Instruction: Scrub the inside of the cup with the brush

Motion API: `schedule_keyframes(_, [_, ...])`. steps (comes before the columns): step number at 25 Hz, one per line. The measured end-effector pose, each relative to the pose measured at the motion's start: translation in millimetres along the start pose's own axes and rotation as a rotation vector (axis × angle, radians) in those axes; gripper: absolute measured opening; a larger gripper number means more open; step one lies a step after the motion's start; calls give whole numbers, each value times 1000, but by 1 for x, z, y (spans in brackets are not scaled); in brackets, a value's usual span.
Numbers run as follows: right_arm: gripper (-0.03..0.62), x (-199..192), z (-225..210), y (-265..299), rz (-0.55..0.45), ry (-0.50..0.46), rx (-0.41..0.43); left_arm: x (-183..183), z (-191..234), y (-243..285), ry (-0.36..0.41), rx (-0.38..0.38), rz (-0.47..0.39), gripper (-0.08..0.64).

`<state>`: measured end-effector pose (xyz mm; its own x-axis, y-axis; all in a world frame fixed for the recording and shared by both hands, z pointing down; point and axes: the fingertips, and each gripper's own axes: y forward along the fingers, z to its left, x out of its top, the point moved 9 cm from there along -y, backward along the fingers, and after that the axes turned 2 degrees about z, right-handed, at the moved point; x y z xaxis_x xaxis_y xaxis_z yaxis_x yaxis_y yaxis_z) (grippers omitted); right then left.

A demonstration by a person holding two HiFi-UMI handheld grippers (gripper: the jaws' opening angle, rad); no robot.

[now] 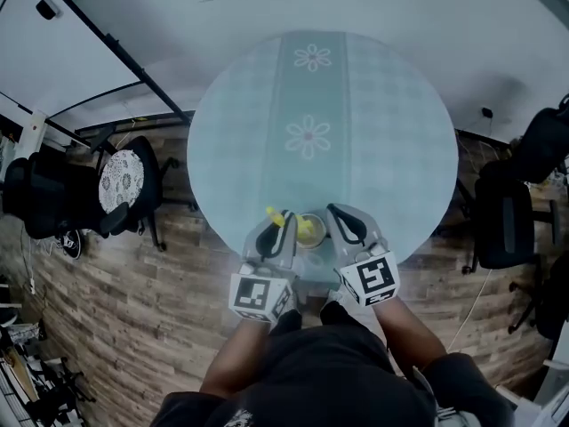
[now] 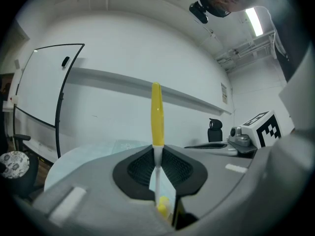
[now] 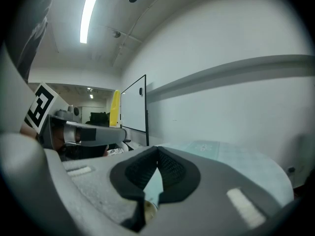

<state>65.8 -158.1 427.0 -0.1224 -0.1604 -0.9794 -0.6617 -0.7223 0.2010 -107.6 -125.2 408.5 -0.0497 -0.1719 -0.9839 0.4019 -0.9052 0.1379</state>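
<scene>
Cup (image 1: 310, 230): stands on the round table (image 1: 391, 132), close to the table's near edge, with something yellow showing inside it.
Cup handling: judged small, light and stiff-walled. It is likely to slide or tip on the table's cloth under a sideways scrub. Best held by the wall at the rim, on the side away from the brush.
Brush (image 2: 157, 113): yellow handle on a white stem, held upright. Judged light and stiff, and slim enough to twist between pads if pressed hard. Best gripped low on the stem.
Left gripper (image 2: 157, 154): over the table's near edge, jaws clamped on the white stem just under the yellow handle.
Right gripper (image 3: 157, 154): over the table's near edge, pads drawn narrow with their tips all but meeting. A thin pale strip sits between them, judged to be the cup's wall, though this is not certain.
Head view alone: shows the cup itself, flanked closely by both grippers.
Left gripper view alone: shows the hold on the stem, and a yellow piece low between the jaws that cannot be identified.
Right gripper view alone: shows the narrow set of its own pads, but no recognisable cup.
</scene>
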Motion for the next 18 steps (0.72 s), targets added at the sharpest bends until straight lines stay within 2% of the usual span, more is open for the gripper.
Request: schedule_keyframes(18, [2, 85, 51, -45, -141, -122, -46, 65, -13, -53, 67, -57, -128, 38])
